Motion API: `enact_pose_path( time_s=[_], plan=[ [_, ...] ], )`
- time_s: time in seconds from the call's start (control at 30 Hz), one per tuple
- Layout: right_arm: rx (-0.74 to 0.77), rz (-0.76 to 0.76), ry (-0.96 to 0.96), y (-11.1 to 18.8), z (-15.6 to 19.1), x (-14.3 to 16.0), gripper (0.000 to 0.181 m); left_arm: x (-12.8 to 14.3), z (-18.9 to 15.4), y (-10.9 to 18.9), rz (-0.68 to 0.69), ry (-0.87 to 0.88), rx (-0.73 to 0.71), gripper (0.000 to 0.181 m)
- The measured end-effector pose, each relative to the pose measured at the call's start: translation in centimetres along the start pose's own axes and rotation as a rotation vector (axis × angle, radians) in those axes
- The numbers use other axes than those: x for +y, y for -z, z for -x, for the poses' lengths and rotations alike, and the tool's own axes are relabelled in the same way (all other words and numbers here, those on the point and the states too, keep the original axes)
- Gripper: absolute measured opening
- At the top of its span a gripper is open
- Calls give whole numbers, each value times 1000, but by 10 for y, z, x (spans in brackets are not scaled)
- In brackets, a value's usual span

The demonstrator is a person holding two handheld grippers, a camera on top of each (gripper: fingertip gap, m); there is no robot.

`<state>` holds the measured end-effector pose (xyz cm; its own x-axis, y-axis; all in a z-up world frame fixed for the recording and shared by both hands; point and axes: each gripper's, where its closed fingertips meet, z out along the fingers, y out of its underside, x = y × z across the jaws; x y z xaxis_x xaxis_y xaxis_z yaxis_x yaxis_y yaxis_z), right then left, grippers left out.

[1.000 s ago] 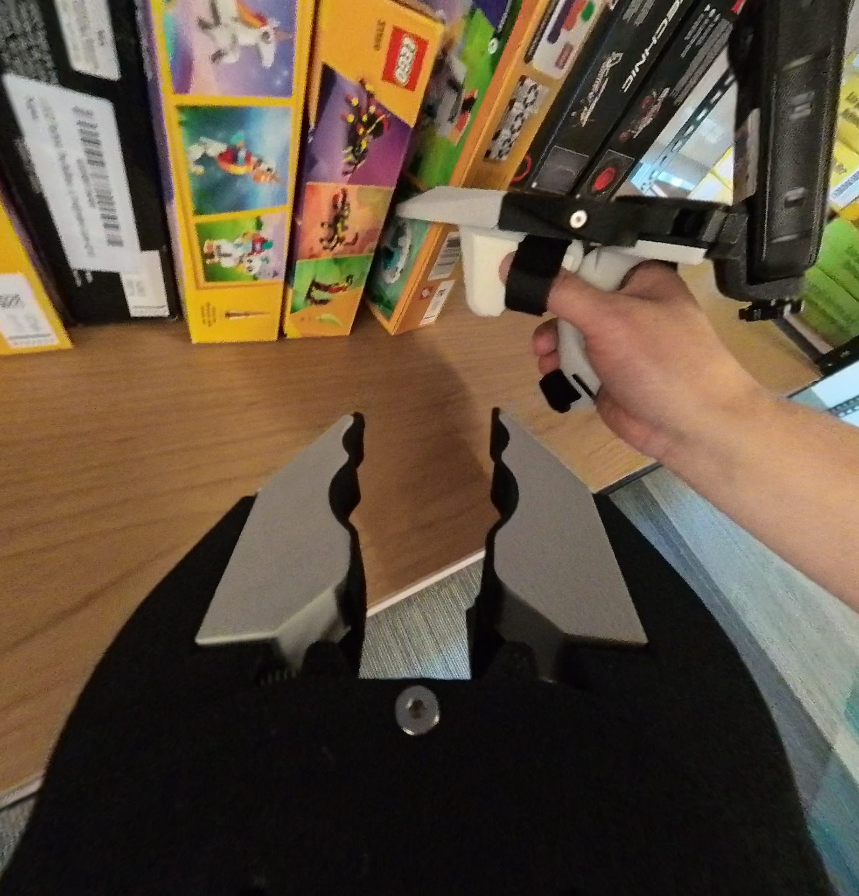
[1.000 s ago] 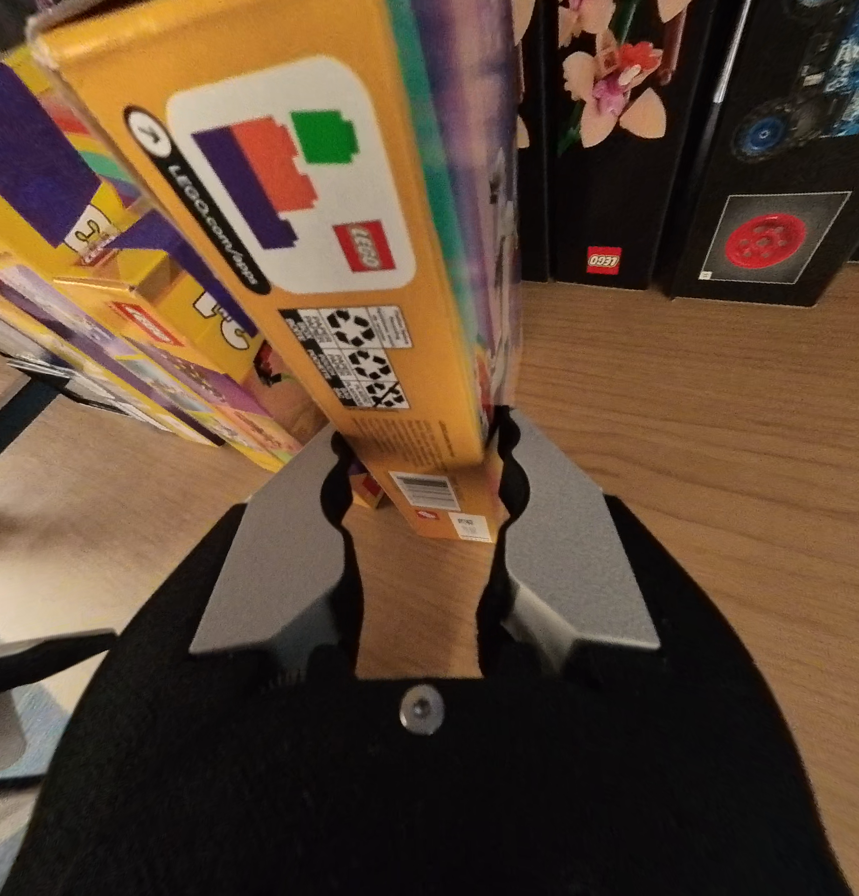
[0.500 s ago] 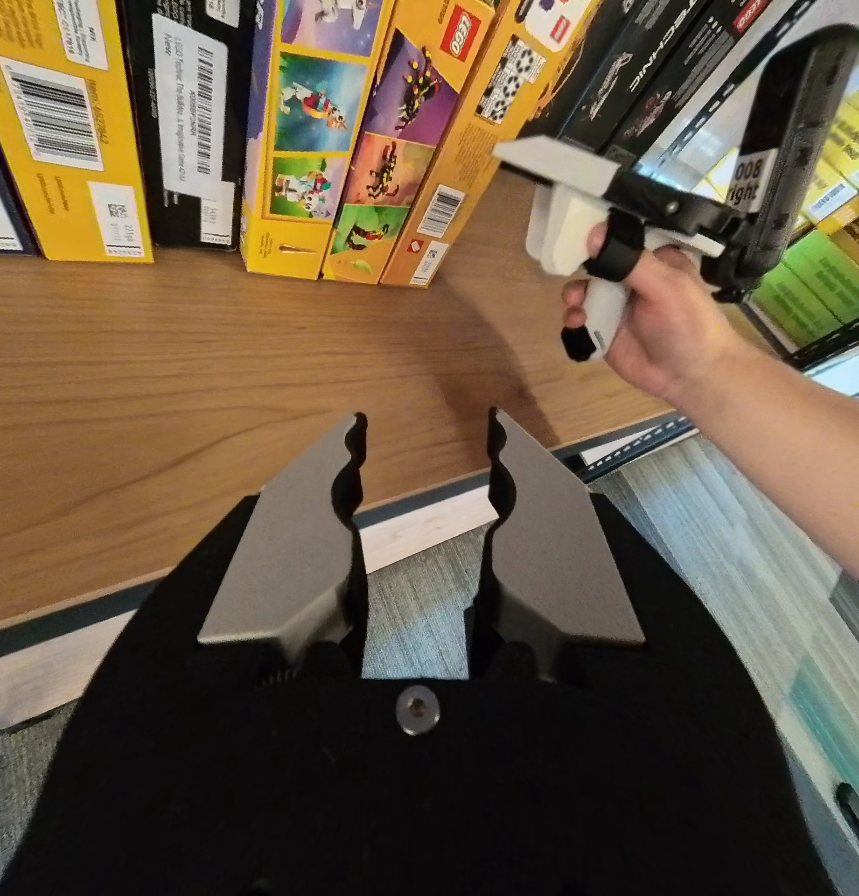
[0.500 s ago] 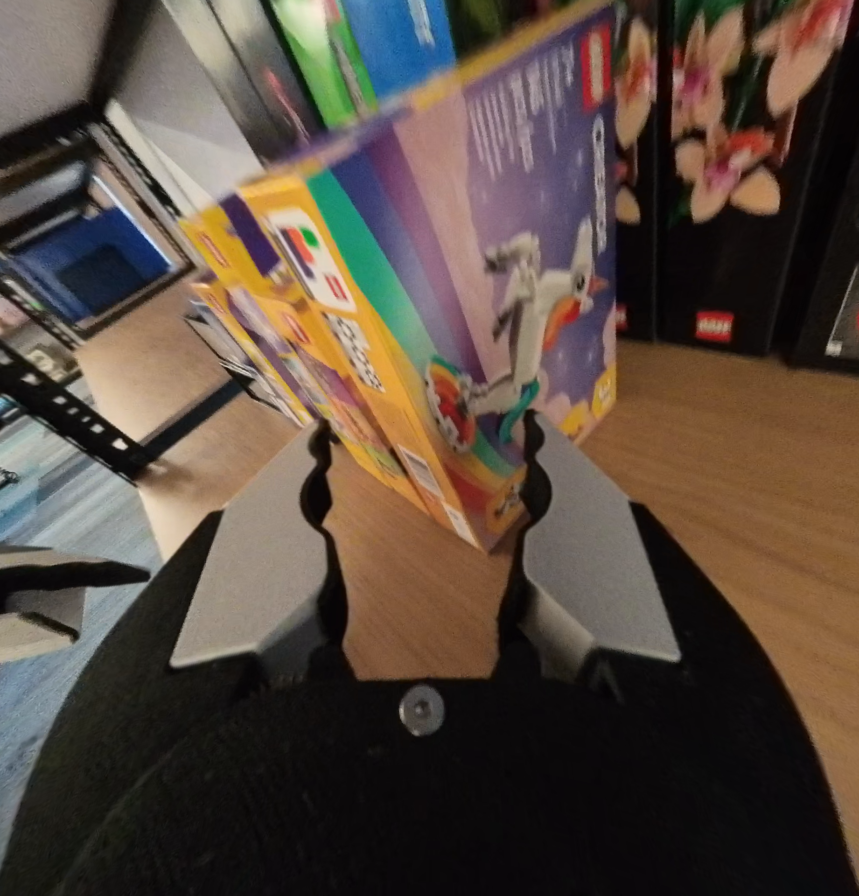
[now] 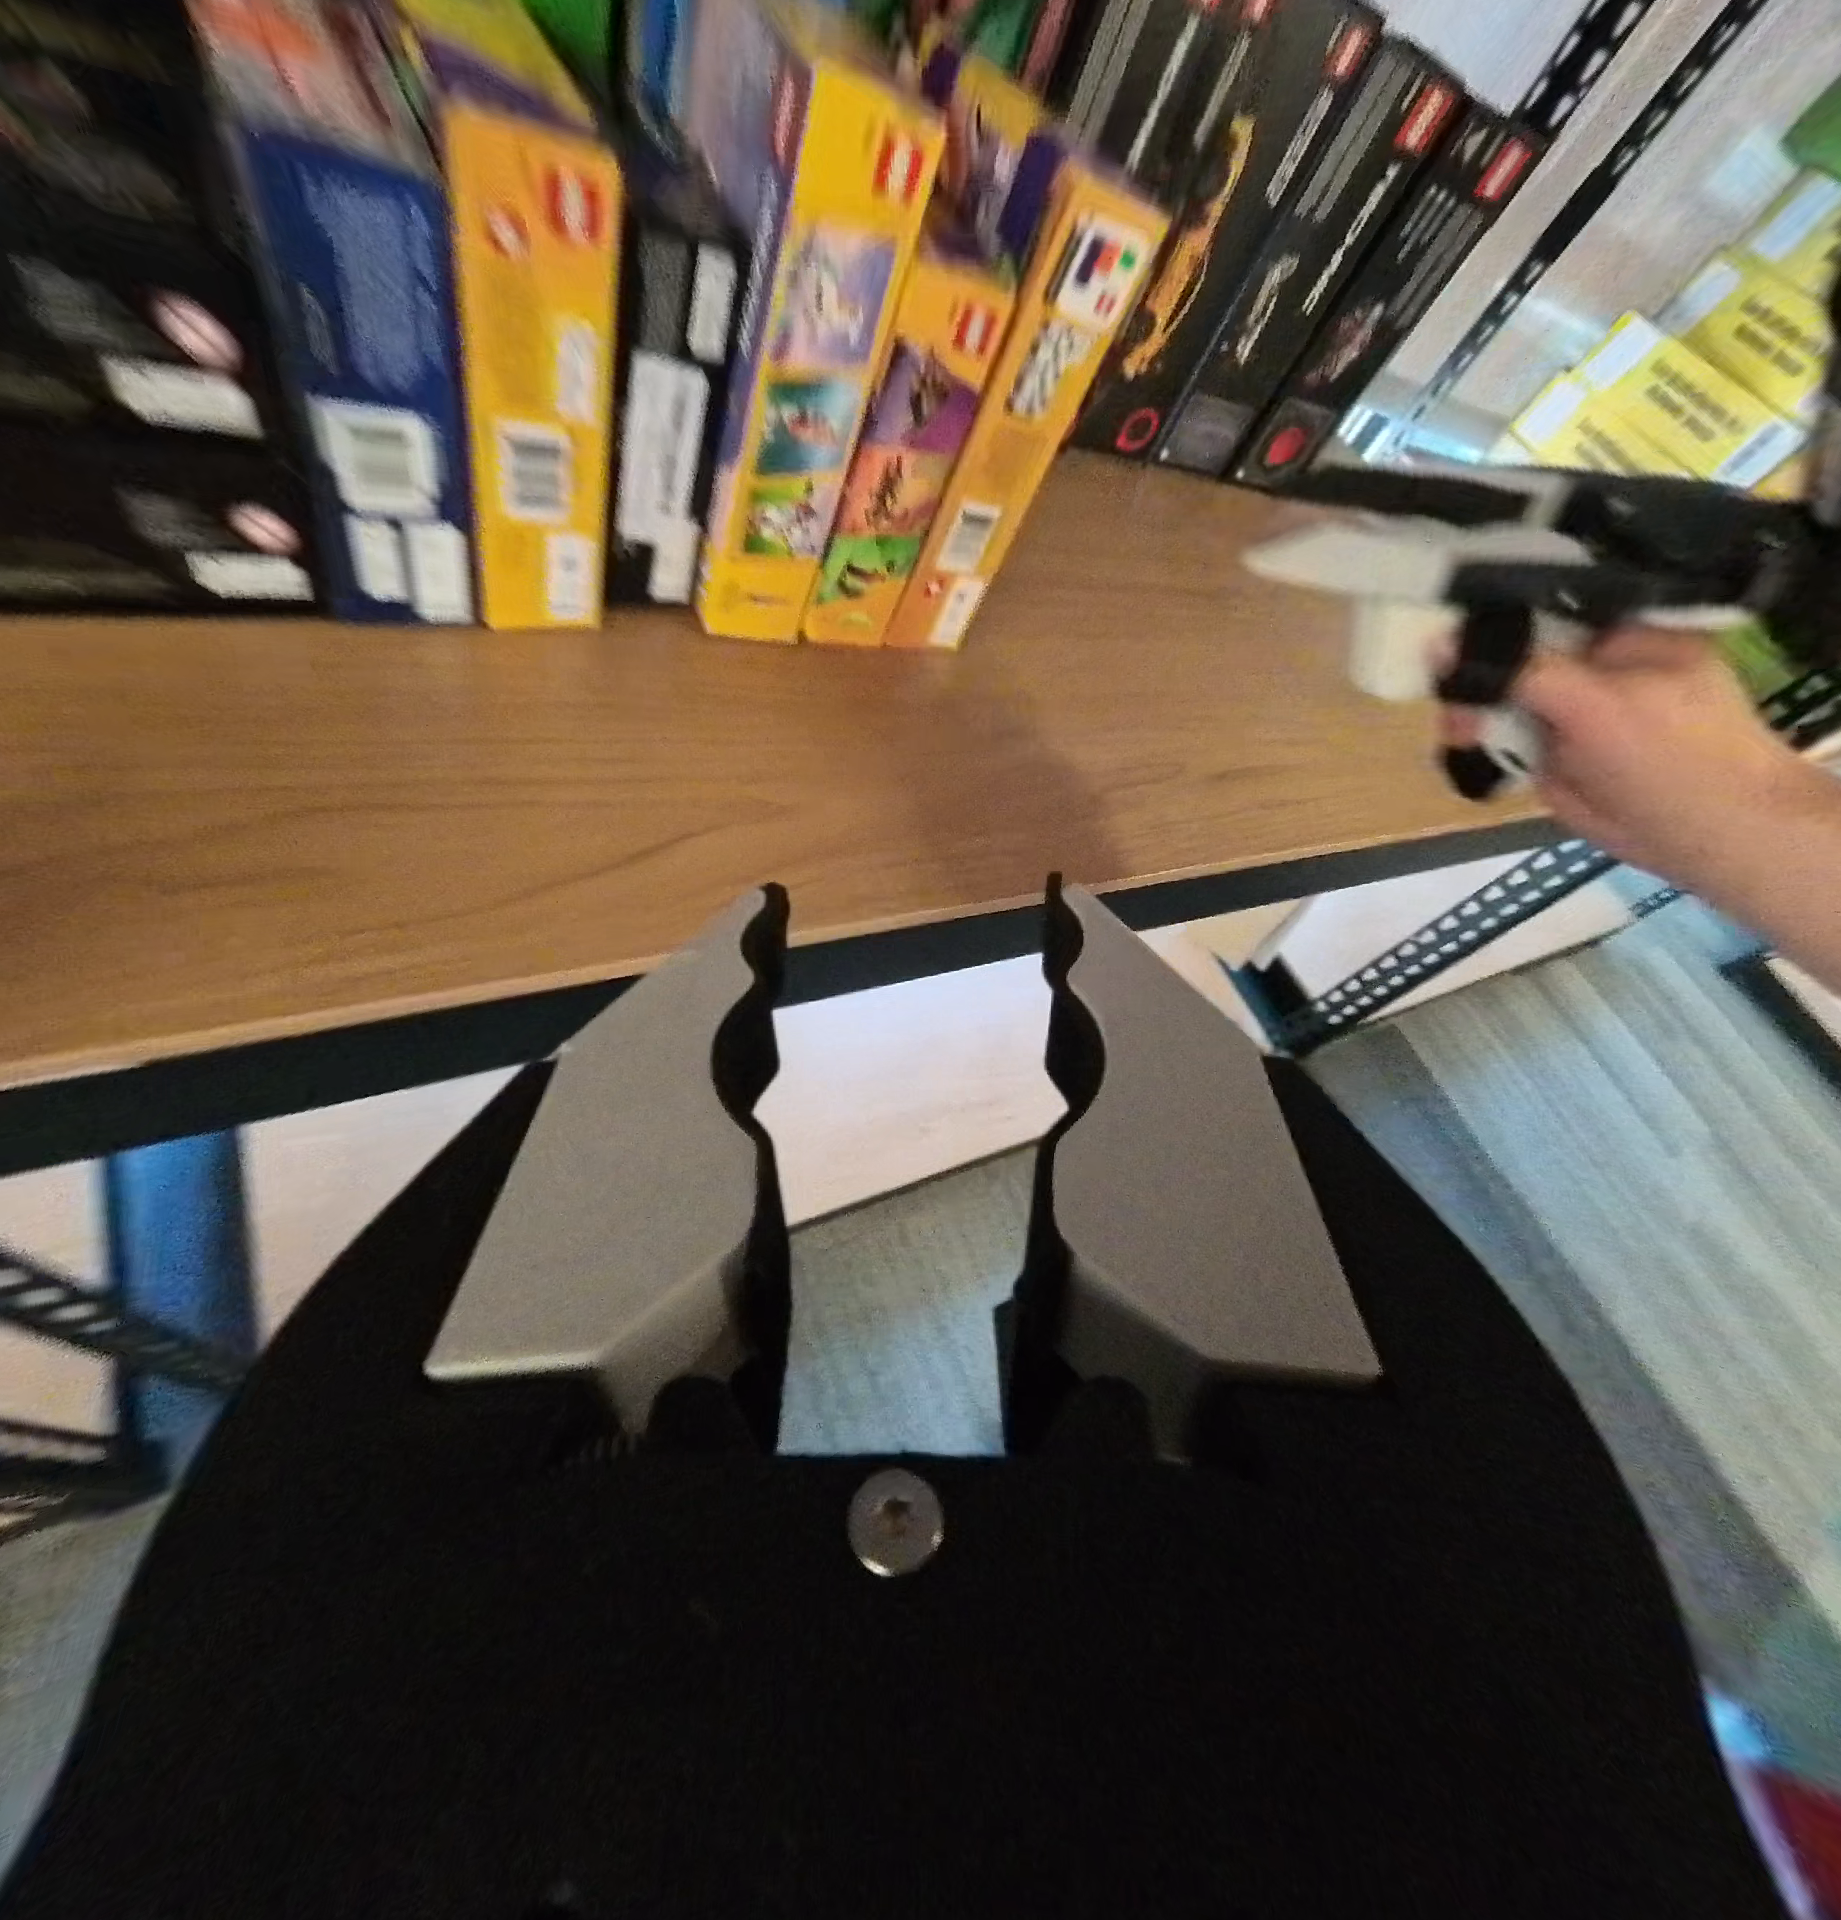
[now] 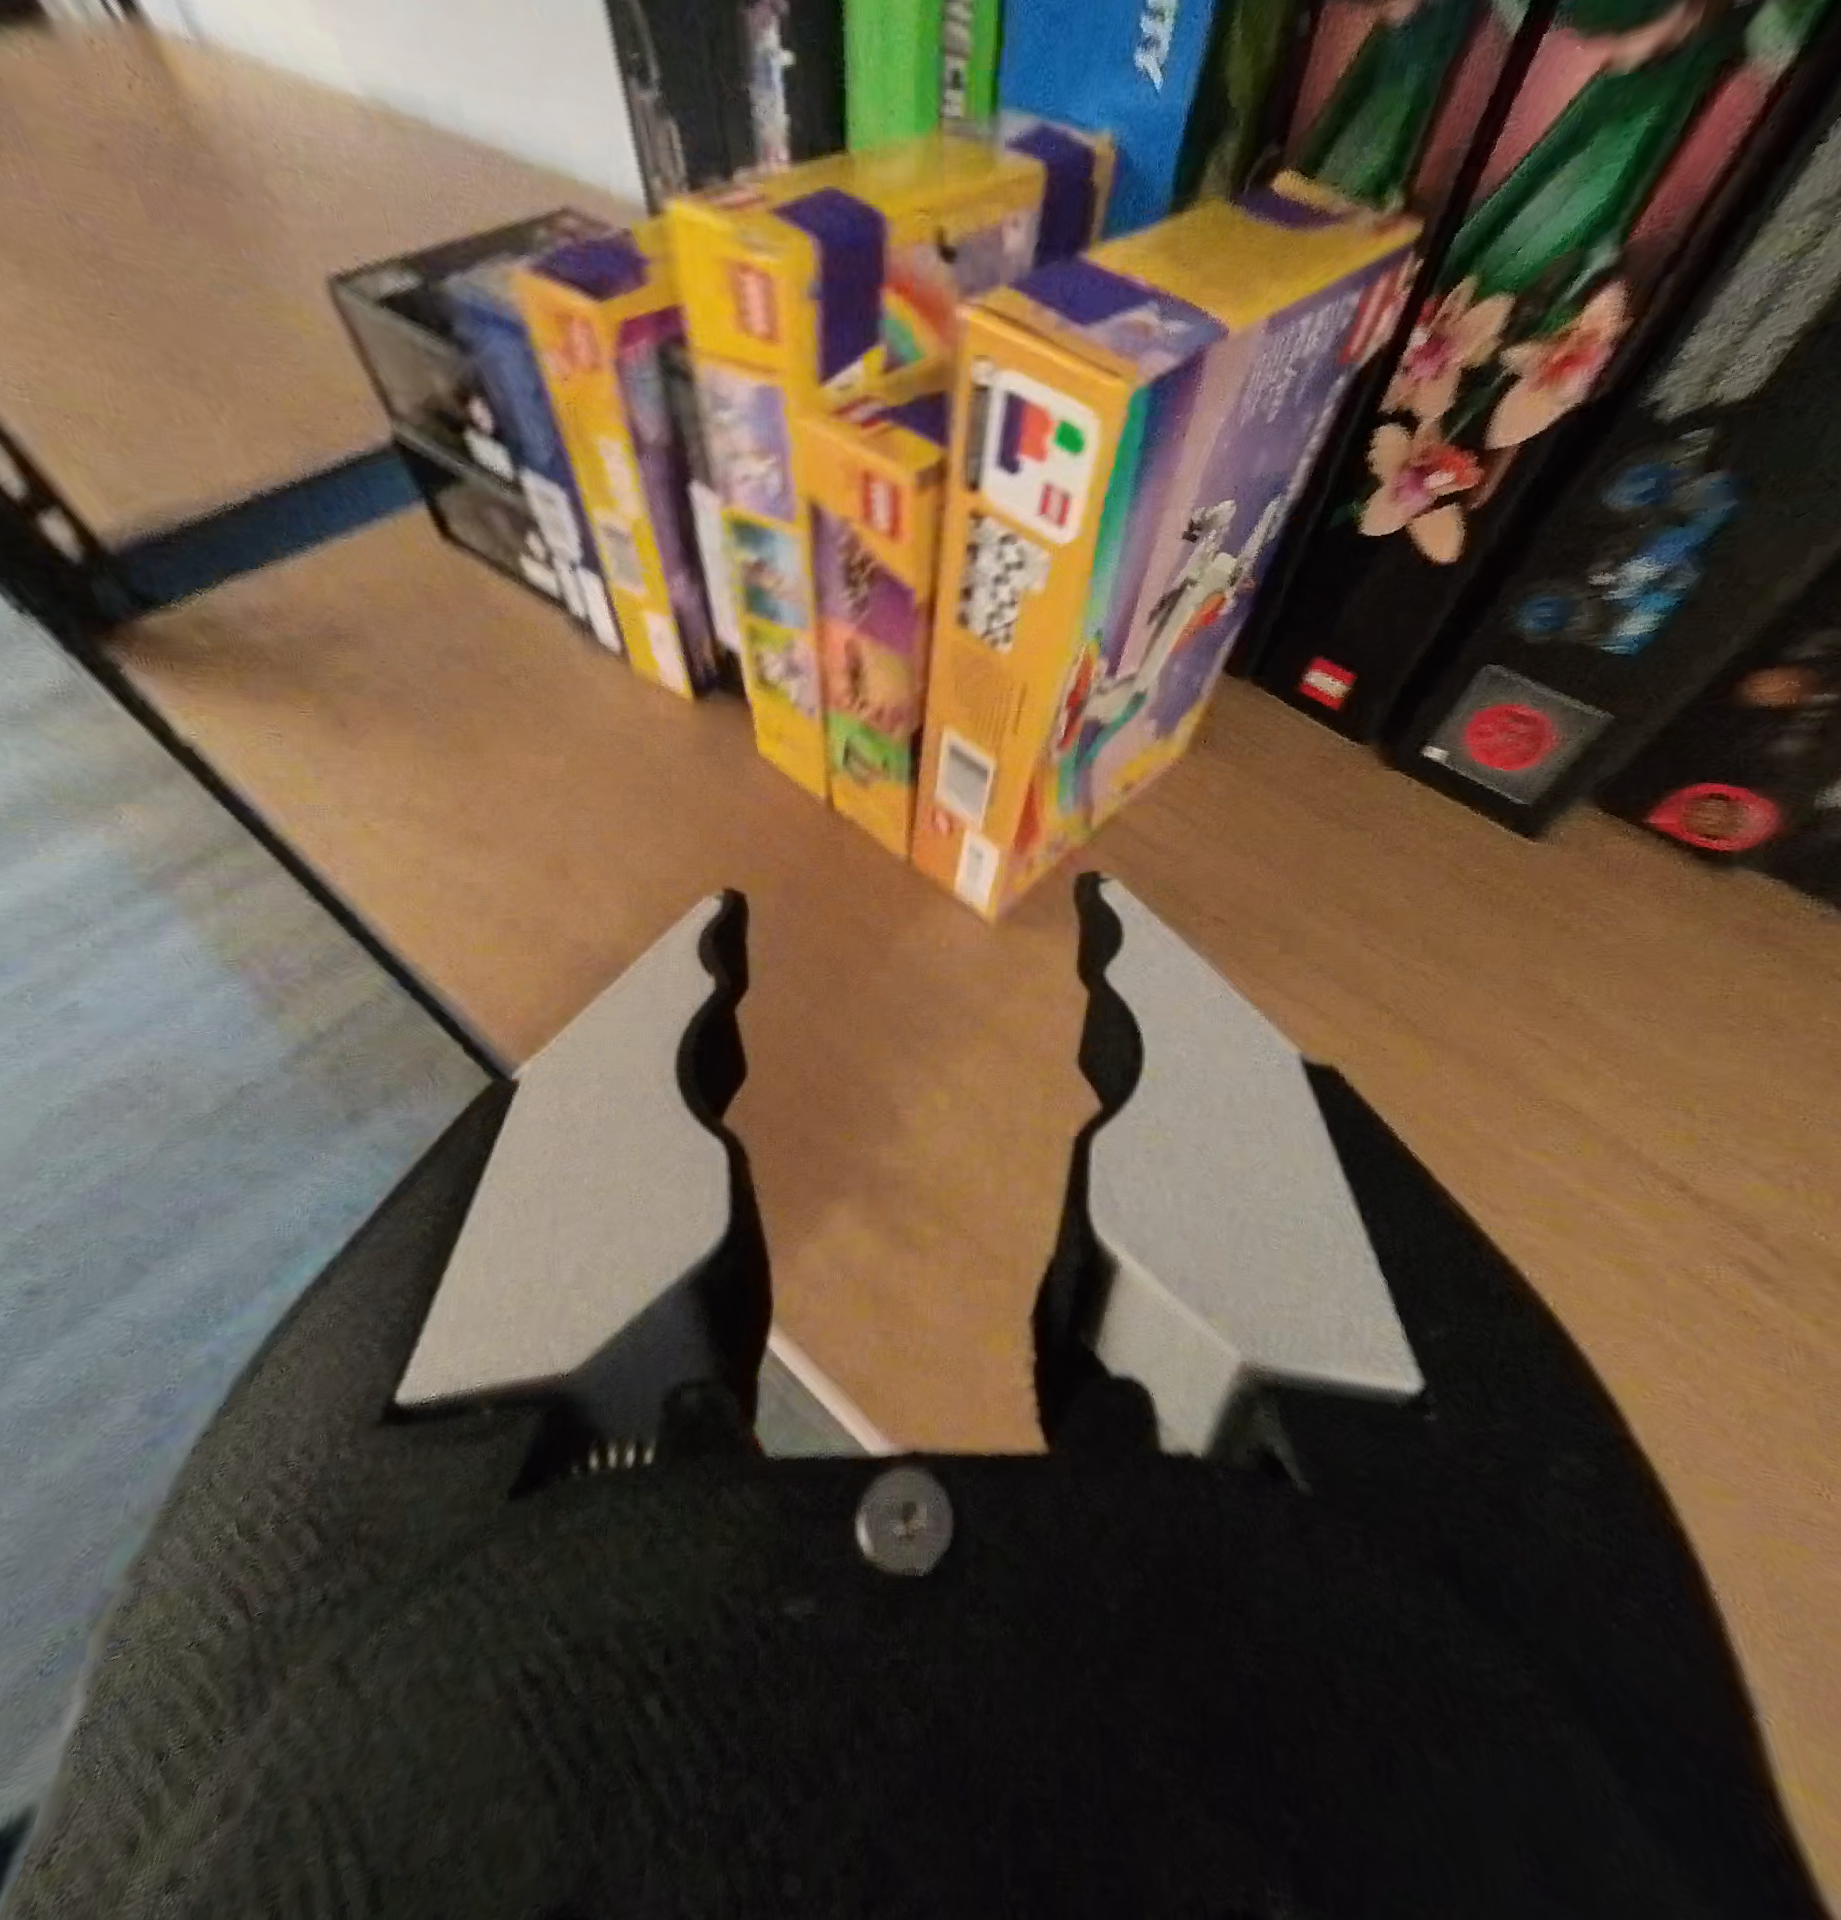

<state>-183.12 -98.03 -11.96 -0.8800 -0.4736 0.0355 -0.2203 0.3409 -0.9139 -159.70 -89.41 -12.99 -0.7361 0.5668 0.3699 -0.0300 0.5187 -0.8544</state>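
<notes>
**Both hand-held grippers spread and empty before a shelf of boxes**

The right hand-held gripper (image 6: 908, 891) was seen with its jaws spread and nothing between them, held low over the wooden shelf (image 6: 1467, 1122). The thing nearest to it was the orange box (image 6: 1030, 644), which stood upright just beyond the fingertips and apart from them (its narrow end was turned toward the camera, its purple illustrated face to the right). This box was pressed against a row of smaller yellow boxes (image 6: 864, 623) on its left, and tall black boxes (image 6: 1435, 436) with flower pictures were ranged behind and to the right of it. A bare stretch of shelf lay between the jaws and the box.

The left hand-held gripper (image 5: 913, 894) was likewise spread and held nothing. It was kept off the front of the shelf, its fingertips at the dark shelf edge (image 5: 376, 1081), with grey carpet (image 5: 895, 1309) showing between the fingers. In that view the person's hand (image 5: 1643, 748) was seen at the far right, wrapped about the other gripper's white handle. Both views were blurred, so finer detail on the boxes could not be made out.
</notes>
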Motion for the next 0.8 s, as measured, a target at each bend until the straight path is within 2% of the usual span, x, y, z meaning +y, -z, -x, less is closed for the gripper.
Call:
enact_pose_path(
  time_s=[0.1,0.2,0.3,0.37,0.43,0.5,0.6,0.7,0.8],
  plan=[
    [74,81,77,100,39,5,65,-36,3,77,-45,-96,-50,48],
    [116,83,-93,203,71,-9,52,-65,2,165,-48,-158,-98,50],
    [325,41,-51,292,58,-37,42,-85,-3,248,-47,-219,-164,55],
    [383,17,12,332,50,-58,43,-96,-6,292,-57,-264,-234,58],
    [460,25,45,367,34,-74,52,-112,-16,325,-108,-286,-296,61],
    [513,-27,34,400,22,-92,58,-131,-34,345,-178,-297,-332,63],
    [515,-137,-29,444,18,-107,68,-160,-81,346,-277,-337,-295,66],
    [501,-145,-121,491,20,-91,72,-184,-139,325,-357,-406,-218,69],
    [560,-277,-153,563,22,-93,69,-199,-203,292,-398,-463,-95,70]
  ],
)
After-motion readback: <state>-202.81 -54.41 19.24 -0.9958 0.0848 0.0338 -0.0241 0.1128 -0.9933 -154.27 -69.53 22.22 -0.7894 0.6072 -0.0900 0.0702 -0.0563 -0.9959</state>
